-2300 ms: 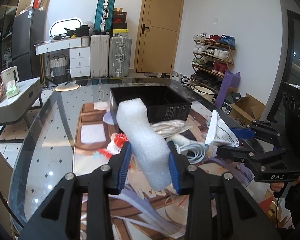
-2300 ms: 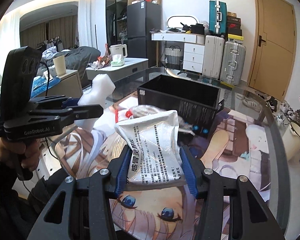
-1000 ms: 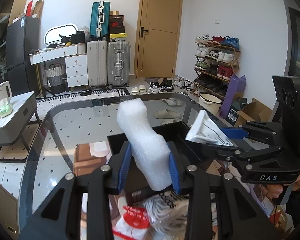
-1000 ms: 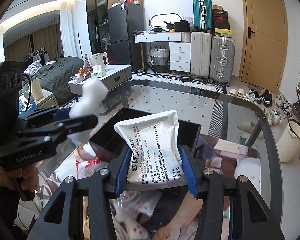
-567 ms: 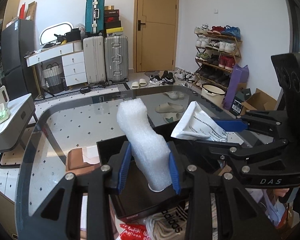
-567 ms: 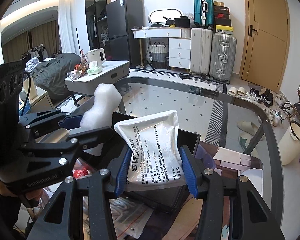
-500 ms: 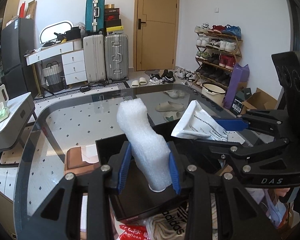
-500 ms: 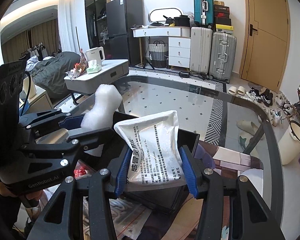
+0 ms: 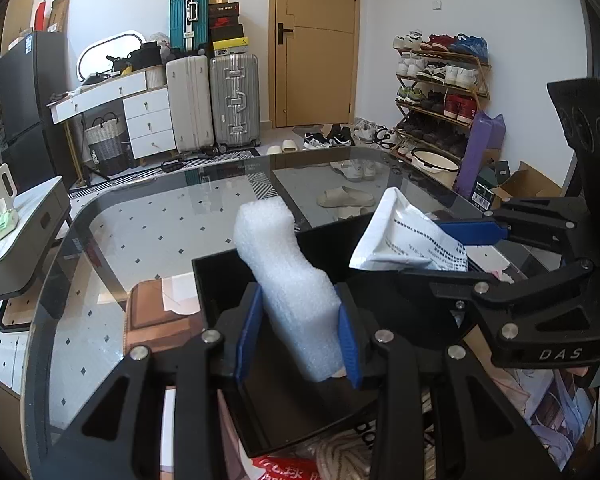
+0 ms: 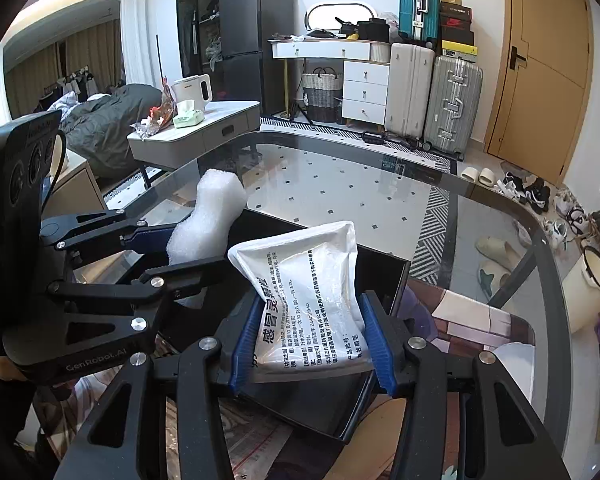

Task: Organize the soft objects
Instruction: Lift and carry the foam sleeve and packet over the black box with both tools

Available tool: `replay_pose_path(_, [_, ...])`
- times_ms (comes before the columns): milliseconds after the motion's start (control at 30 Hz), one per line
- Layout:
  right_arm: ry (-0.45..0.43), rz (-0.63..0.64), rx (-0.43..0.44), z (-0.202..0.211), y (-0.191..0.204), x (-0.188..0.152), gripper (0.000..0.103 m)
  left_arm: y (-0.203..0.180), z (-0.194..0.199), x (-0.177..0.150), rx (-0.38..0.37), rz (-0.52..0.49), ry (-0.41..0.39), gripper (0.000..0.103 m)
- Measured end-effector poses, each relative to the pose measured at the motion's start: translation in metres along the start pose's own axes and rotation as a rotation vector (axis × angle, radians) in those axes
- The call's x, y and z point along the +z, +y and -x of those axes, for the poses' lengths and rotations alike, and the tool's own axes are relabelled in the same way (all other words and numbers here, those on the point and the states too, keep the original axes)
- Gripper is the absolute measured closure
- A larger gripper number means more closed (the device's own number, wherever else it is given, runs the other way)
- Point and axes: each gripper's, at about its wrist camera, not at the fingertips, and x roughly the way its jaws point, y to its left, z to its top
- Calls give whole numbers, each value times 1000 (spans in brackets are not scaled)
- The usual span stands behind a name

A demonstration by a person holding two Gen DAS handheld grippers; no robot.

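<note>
- The left gripper [image 9: 298, 342] is clamped on a white foam piece [image 9: 290, 286], which stands up between its blue pads.
- The right gripper [image 10: 310, 342] is clamped on a white printed pouch [image 10: 308, 304], held upright.
- Both held things hang above the open black box [image 9: 220, 292] on the glass table [image 9: 140, 224]; the foam is to the left, the pouch to the right.
- A red packet [image 9: 284, 470] lies at the box's near edge.
- Suitcases [image 9: 212, 100] stand against the far wall.
</note>
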Motion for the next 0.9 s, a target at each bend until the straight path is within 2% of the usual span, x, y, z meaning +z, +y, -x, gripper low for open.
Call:
replay_pose_path(433, [9,50,-20,-6,8,2,53,-3,0,-3,-8,-15,6,68])
replay_pose_path(900, [37,93,6,-19,13,5,53,-4,2,-3,3,-34,4,68])
